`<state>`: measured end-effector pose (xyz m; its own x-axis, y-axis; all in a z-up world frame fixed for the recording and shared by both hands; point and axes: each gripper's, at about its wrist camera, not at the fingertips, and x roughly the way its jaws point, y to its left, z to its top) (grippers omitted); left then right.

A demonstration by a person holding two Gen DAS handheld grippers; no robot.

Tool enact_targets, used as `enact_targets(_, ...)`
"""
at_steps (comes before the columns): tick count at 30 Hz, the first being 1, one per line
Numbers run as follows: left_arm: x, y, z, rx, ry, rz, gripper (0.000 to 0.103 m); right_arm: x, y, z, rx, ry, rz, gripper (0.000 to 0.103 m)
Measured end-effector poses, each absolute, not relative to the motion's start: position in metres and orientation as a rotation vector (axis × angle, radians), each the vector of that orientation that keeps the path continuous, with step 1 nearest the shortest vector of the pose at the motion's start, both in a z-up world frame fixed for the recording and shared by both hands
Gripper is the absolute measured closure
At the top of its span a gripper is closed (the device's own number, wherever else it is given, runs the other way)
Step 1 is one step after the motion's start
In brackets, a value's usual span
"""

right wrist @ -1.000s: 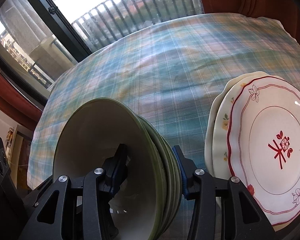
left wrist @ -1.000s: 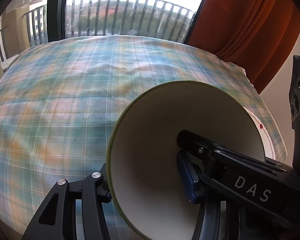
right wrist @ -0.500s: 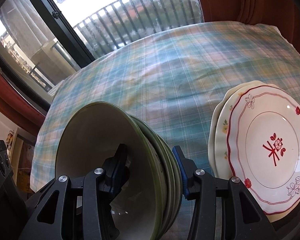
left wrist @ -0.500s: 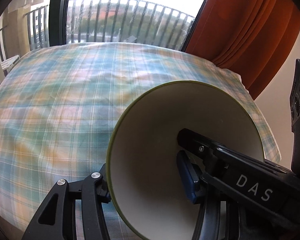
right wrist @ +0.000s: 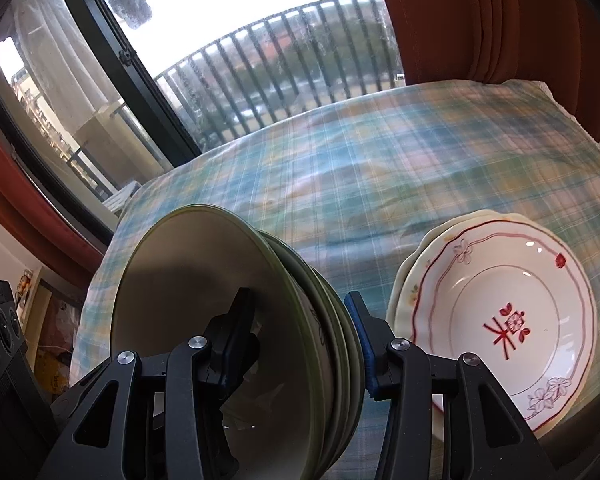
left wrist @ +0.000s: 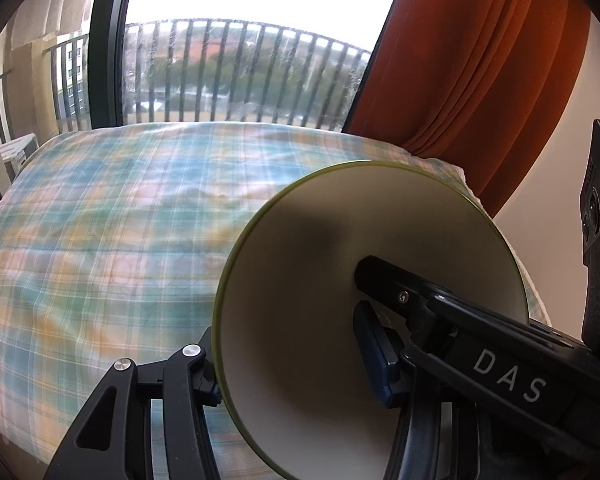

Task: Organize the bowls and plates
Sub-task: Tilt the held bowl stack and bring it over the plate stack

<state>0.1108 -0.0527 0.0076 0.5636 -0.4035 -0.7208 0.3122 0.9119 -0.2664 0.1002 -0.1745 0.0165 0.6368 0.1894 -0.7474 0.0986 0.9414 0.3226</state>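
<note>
Both hand-held grippers, left [left wrist: 288, 360] and right [right wrist: 300, 344], clamp the nested bowls [right wrist: 204, 280] (half-open).

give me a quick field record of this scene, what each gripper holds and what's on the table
surface: blue-green plaid tablecloth
left hand-held gripper: shut on stack of green-rimmed cream bowls, one finger inside, one outside
right hand-held gripper: shut on the same stack from the opposite rim, several nested bowls visible
on table: white scalloped plate with red floral motif, atop at least one cream plate
background: balcony railing, orange curtain
</note>
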Motion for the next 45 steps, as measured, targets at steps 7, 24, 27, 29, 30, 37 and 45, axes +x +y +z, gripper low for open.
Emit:
enact_targets(7, 0.112, -0.077, 0.012, -0.11, 0.869, -0.441, 0.051, 0.097, -0.198, 0.025, 0.352, 0.866, 0.038, 0.053)
enact_targets(24, 0.125, -0.155, 0.008, -0.078, 0.906, -0.507, 0.05, 0.091, -0.278, 0.025, 0.395, 0.86, -0.027, 0.053)
enact_targets(27, 0.127, -0.165, 0.005, -0.076, 0.915, -0.518, 0.05, 0.089, -0.29, 0.024, 0.399, 0.864, -0.04, 0.053)
enact_targets(29, 0.129, -0.171, 0.001, -0.09, 0.928, -0.535, 0.05, 0.089, -0.297, 0.023, 0.402, 0.867, -0.05, 0.053)
enact_targets(30, 0.13, -0.175, -0.002, -0.1, 0.939, -0.545, 0.05, 0.089, -0.301, 0.022, 0.402, 0.868, -0.056, 0.053)
enact_targets(37, 0.129, -0.203, -0.01, -0.072, 0.983, -0.559, 0.05, 0.084, -0.329, 0.01, 0.434, 0.896, -0.088, 0.053)
enact_targets(45, 0.13, -0.225, -0.03, -0.032, 1.056, -0.538, 0.05, 0.087, -0.352, -0.016, 0.492, 0.963, -0.092, 0.053)
